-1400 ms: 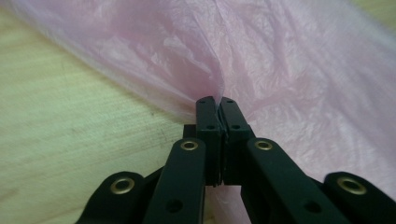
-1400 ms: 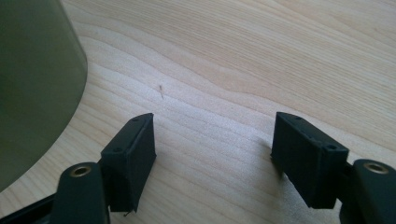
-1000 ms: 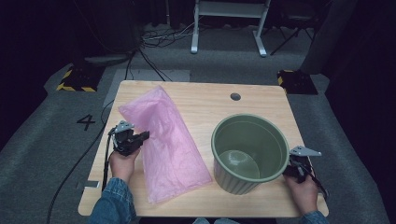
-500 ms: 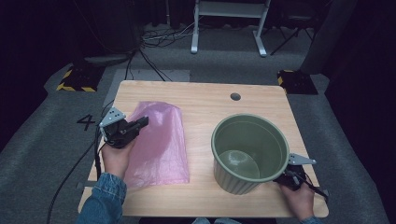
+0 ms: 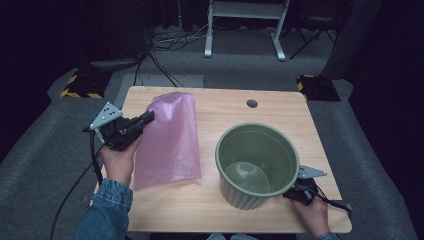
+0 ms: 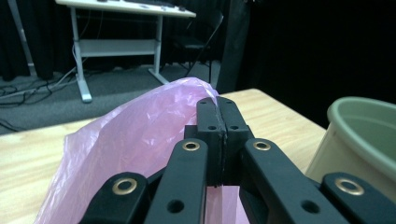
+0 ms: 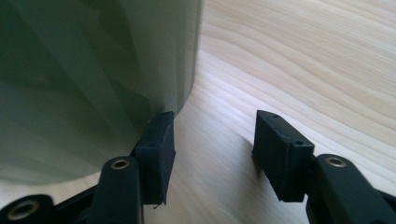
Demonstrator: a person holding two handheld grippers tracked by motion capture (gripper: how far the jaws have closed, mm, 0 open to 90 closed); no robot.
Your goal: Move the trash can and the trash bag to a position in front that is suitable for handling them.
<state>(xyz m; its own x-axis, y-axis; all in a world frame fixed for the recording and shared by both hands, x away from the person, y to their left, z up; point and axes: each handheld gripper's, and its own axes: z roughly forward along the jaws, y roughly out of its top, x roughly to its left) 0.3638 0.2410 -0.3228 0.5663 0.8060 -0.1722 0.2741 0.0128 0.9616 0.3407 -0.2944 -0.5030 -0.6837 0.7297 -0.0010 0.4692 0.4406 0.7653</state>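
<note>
The thin pink plastic bag point(image 5: 170, 140) is the likeliest thing to go wrong here — it is pinched at one edge only, most of it hanging slack down to the wooden table point(image 5: 280, 112), so a quick lift or swing could pull the film out from between the pads, or stretch and tear it where it is clamped. Dragging its loose lower end across the wood toward the green ribbed bin point(image 5: 255, 165) could also fold the bag's mouth closed, making it awkward to fit over the rim. The bin itself looks light and stands near the table's front edge, so a nudge from the side could slide or tip it. The left gripper point(image 5: 142, 121) is clamped tight on the bag's upper edge, jaws pressed together with the pink film caught between them, raised above the table's left part. The right gripper point(image 7: 212, 154) stands partly open and its jaws have just been opening; nothing lies between them, though one pad point(image 7: 158, 140) rests against the bin's lower wall at its right-hand side.
</note>
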